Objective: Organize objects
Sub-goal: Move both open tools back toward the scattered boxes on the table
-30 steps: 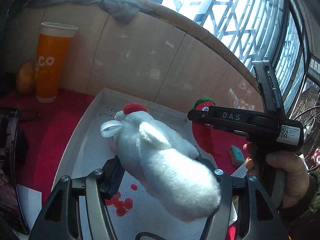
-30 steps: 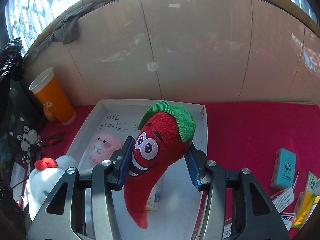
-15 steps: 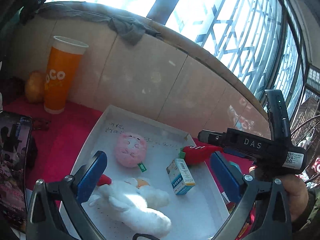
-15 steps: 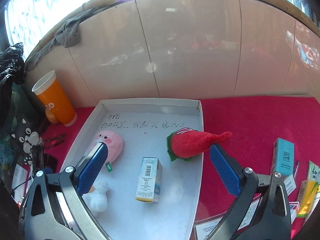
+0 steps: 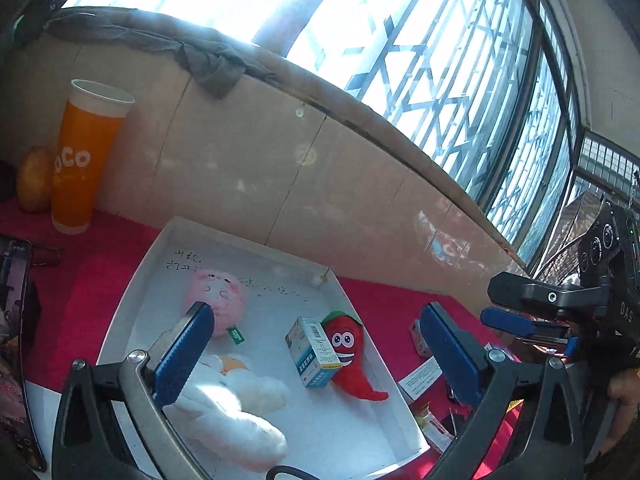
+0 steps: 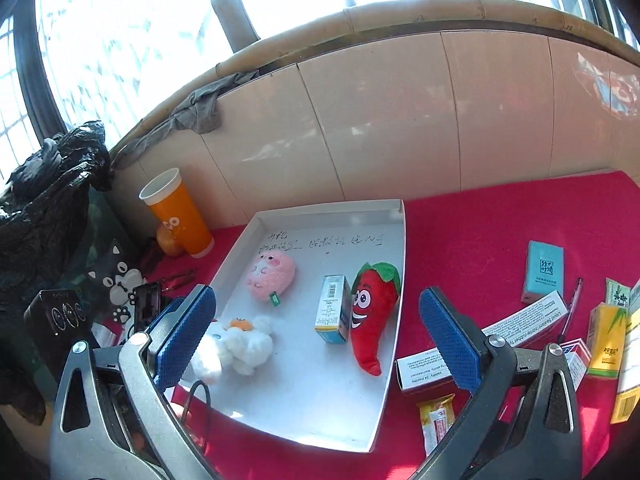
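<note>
Both my grippers, left (image 5: 316, 344) and right (image 6: 318, 334), gape empty; ahead, the leaning carton (image 6: 331, 309) may topple if the chili plush (image 6: 372, 316) is nudged.

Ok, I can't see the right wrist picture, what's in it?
A white tray on a red cloth holds a red chili plush, a small box, a pink plush and a white plush. The right gripper, fingers wide open, holds nothing. More boxes lie right of the tray; an orange cup stands left.
</note>
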Available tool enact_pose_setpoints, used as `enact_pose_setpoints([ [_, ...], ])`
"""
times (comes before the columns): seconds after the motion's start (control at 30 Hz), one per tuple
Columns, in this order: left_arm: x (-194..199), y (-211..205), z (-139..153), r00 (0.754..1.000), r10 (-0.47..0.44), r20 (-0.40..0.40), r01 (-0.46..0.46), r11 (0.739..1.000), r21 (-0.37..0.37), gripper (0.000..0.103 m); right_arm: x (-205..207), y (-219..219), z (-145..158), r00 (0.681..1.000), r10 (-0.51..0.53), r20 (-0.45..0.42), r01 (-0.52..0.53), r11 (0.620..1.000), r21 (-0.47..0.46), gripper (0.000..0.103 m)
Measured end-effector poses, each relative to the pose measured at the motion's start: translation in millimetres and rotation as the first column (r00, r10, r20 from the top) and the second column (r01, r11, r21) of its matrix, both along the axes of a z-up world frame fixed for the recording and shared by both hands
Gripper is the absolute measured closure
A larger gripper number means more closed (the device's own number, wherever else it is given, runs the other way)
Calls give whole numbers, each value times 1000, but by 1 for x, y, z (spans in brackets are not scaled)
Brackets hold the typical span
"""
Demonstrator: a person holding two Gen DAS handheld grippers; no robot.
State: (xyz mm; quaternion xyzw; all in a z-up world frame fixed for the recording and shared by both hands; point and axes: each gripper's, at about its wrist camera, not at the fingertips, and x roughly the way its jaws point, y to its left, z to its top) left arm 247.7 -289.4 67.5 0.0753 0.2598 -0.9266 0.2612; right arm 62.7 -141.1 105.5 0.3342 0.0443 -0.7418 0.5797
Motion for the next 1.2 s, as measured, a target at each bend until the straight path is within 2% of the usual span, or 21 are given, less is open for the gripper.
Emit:
enact_pose_setpoints([
  [0.33,-4,7,0,1000,-25,2,25,1000,-10,0,-18,74,8,988,-151,-15,149,985,-82,0],
  [0.53,-3,10,0,999,-34,-12,34,999,-18,0,-30,83,5,980,-196,17,197,977,-82,0],
  [0.77,-5,13,1,998,-59,-9,58,998,-25,0,-31,85,3,979,-201,34,203,975,-86,0],
  [1.2,-19,33,5,981,-194,12,195,979,-65,0,-37,93,2,973,-224,58,229,968,-100,0],
])
